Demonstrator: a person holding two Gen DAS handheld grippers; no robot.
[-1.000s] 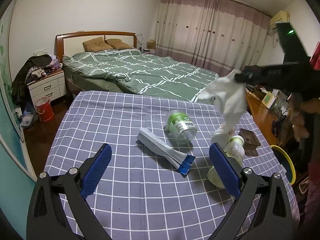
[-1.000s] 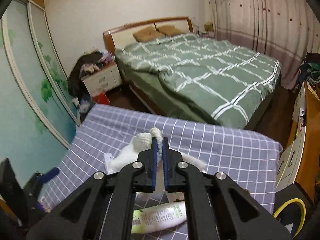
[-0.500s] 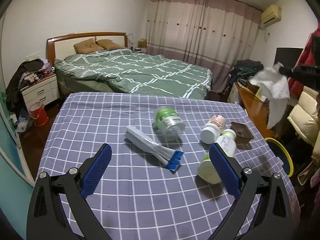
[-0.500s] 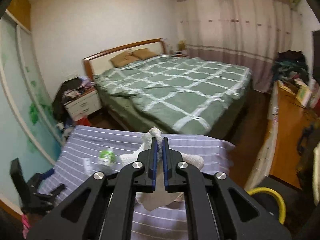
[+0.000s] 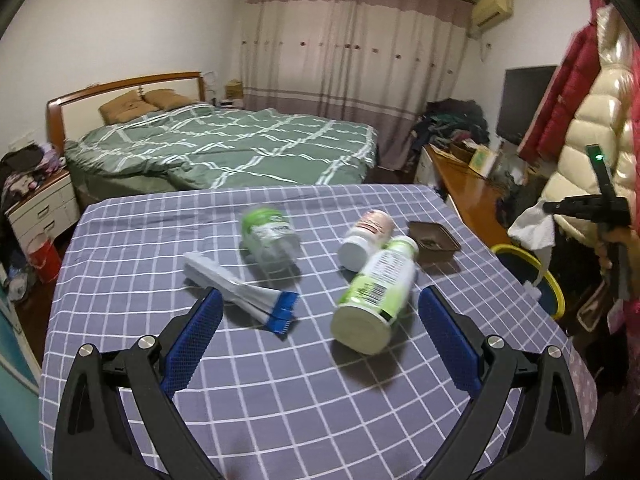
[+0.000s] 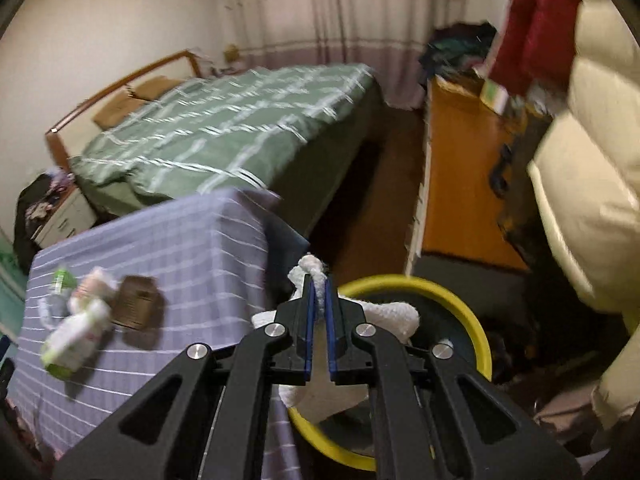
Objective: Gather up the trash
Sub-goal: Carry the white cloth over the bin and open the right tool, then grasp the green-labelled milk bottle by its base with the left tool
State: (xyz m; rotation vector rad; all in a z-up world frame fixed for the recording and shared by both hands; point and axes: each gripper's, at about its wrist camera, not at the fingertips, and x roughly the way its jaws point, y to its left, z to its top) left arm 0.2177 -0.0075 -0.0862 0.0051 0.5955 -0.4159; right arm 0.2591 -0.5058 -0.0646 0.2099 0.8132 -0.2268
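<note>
Now the right tongs (image 6: pixel 318 300) are clamped on the white tissue (image 6: pixel 394 314), hanging over the yellow-rimmed bin (image 6: pixel 478 344) beside the tabletop (image 5: pixel 280 392). Left tongs (image 5: pixel 320 328) gape wide above the bottles. Risk: released off-centre, the light tissue drifts past the rim.

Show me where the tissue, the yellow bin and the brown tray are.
tissue (image 6: pixel 394 314), right wrist view, its crumpled right side.
yellow bin (image 6: pixel 478 338), right wrist view, its right rim.
brown tray (image 5: pixel 433 235), left wrist view, its inside.
</note>
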